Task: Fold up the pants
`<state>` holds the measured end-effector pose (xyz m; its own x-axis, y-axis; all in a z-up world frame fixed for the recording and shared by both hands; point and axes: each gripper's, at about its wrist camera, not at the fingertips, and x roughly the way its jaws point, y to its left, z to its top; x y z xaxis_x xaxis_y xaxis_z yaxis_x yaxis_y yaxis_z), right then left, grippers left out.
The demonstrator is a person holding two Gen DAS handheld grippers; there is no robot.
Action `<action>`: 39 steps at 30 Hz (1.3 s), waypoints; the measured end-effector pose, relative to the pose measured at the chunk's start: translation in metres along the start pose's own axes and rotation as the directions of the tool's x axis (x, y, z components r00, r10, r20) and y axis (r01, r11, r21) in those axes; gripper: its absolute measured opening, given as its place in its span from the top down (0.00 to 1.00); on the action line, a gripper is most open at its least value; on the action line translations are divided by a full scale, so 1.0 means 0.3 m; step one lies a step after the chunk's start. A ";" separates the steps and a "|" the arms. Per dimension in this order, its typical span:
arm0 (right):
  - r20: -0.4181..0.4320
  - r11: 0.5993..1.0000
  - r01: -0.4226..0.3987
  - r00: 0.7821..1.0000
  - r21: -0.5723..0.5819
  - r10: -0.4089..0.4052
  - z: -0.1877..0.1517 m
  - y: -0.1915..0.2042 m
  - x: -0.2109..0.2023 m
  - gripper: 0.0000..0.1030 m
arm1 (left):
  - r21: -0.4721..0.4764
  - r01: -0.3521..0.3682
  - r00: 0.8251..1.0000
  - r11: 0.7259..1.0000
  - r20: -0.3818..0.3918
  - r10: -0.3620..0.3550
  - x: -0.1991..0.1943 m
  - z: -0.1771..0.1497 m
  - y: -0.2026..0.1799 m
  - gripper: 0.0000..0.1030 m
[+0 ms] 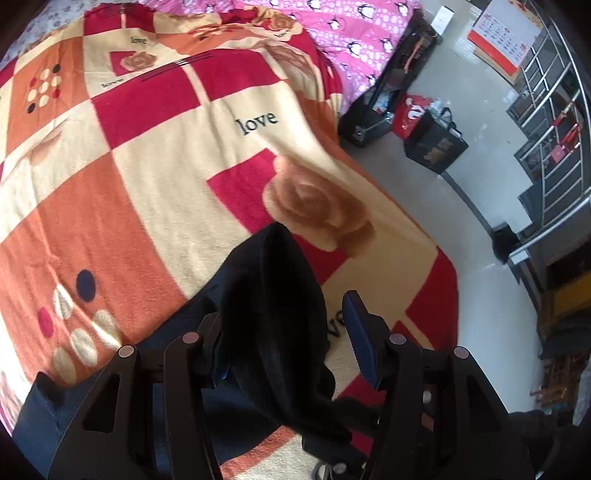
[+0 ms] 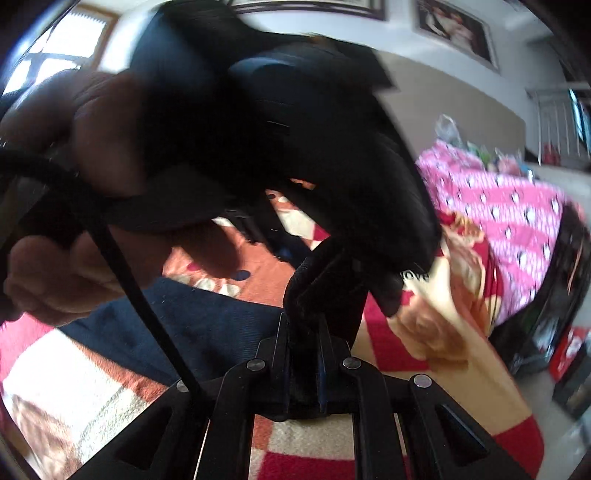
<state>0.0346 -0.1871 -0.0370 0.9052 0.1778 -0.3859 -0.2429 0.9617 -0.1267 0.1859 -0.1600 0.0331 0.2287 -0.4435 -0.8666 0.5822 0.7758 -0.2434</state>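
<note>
A checked blanket [image 1: 147, 192] in red, orange and cream covers the bed, with a pink quilt [image 1: 362, 33] beyond it. The dark pants [image 1: 269, 295] lie on the blanket near its edge, one fold raised. The left gripper [image 1: 284, 332] has its fingers spread, the raised fold hanging between them against the left finger only. The right gripper [image 2: 304, 314] pinches a bunch of pants [image 2: 221, 325] cloth, a hand [image 2: 66, 273] close in front
</note>
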 end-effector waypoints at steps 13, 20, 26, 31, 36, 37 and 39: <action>-0.003 0.989 -0.025 1.000 -0.143 0.025 0.036 0.136 -0.024 0.91 | -0.200 0.041 0.991 0.979 0.137 -0.014 -0.102 -0.130 0.240 0.91; -0.038 0.982 -0.165 0.986 -0.094 0.162 0.093 0.253 -0.018 0.91 | -0.254 0.036 0.980 0.967 0.196 0.015 -0.200 -0.280 0.381 0.90; -0.071 0.958 -0.250 0.967 -0.138 0.243 0.113 0.396 -0.014 0.91 | -0.301 0.027 0.967 0.953 0.250 0.051 -0.268 -0.422 0.498 0.90; -0.107 0.945 -0.287 0.956 -0.155 0.273 0.130 0.499 0.006 0.91 | -0.335 0.037 0.958 0.942 0.280 0.061 -0.302 -0.517 0.587 0.90; -0.121 0.928 -0.322 0.945 -0.188 0.303 0.127 0.590 0.017 0.92 | -0.373 0.016 0.952 0.928 0.289 0.099 -0.320 -0.573 0.668 0.91; -0.128 0.923 -0.330 0.942 -0.197 0.310 0.123 0.611 0.019 0.92 | -0.384 0.017 0.953 0.923 0.286 0.101 -0.318 -0.580 0.687 0.91; -0.136 0.914 -0.340 0.939 -0.221 0.317 0.117 0.656 0.017 0.92 | -0.395 0.012 0.954 0.919 0.280 0.107 -0.319 -0.594 0.714 0.90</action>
<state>0.0038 0.0104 -0.0317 0.7254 0.4432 -0.5266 -0.6072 0.7724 -0.1864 0.1496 0.1287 -0.0138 0.4988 -0.4655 -0.7311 0.2298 0.8844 -0.4063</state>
